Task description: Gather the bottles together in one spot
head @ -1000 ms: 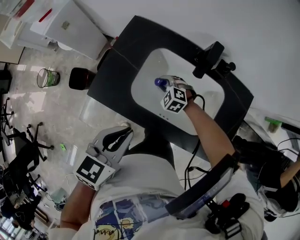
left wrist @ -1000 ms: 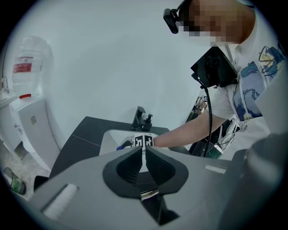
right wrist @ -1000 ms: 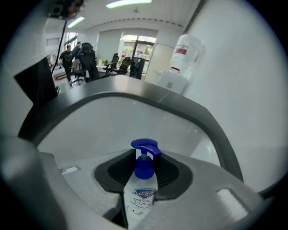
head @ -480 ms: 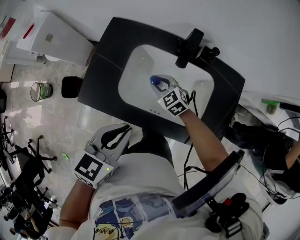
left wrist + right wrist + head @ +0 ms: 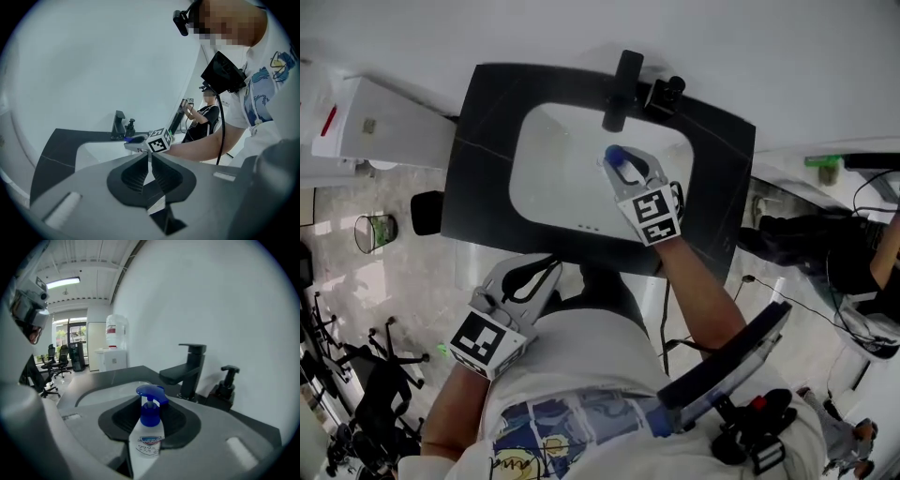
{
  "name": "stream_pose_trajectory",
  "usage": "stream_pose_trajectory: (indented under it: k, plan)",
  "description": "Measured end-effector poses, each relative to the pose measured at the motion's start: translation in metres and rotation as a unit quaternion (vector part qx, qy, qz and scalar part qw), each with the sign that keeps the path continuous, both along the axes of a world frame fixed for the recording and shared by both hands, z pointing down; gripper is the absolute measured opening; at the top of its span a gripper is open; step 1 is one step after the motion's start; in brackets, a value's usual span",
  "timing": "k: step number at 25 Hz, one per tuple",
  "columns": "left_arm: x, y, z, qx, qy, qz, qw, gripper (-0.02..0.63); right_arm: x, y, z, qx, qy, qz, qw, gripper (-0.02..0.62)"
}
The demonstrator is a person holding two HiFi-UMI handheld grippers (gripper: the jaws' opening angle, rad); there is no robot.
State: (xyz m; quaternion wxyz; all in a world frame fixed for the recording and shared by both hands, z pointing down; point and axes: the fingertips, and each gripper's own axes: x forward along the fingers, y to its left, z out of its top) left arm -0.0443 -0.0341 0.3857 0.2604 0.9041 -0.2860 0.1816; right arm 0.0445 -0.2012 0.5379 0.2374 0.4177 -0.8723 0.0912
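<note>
Right, the right gripper (image 5: 150,416) is clamped on the pump bottle (image 5: 148,439), its white body pinched between the jaws and the blue pump head poking out past the tips. The bottle's long axis runs straight along the jaws, aimed over the sink basin (image 5: 548,173) toward the faucet (image 5: 187,366). The black dispenser (image 5: 226,383) stands on the counter (image 5: 487,112) just beside that faucet, ahead and to the right of the jaws. That looks like the gathering spot, so the carry wants a swing rightward. The left gripper (image 5: 150,159) hangs well back by the person (image 5: 581,375), jaws together on nothing, so the right one is plainly nearer.
</note>
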Motion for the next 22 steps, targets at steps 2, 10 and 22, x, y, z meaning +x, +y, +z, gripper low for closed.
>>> stream_pose_trajectory:
  k: [2,10,22]
  plan:
    - [0.005,0.001,0.001,0.004,0.002,0.012,0.9999,0.026,0.018,-0.003,-0.011,0.011,-0.002,0.027,1.0,0.117]
    - [0.024,-0.004,-0.002,0.013,0.005,0.05,0.9986,0.026,0.107,-0.023,-0.044,0.05,-0.016,0.156,0.986,0.118]
    - [0.038,-0.016,0.004,0.009,-0.004,0.057,0.9983,0.026,0.208,-0.076,-0.069,0.092,-0.046,0.286,0.953,0.118]
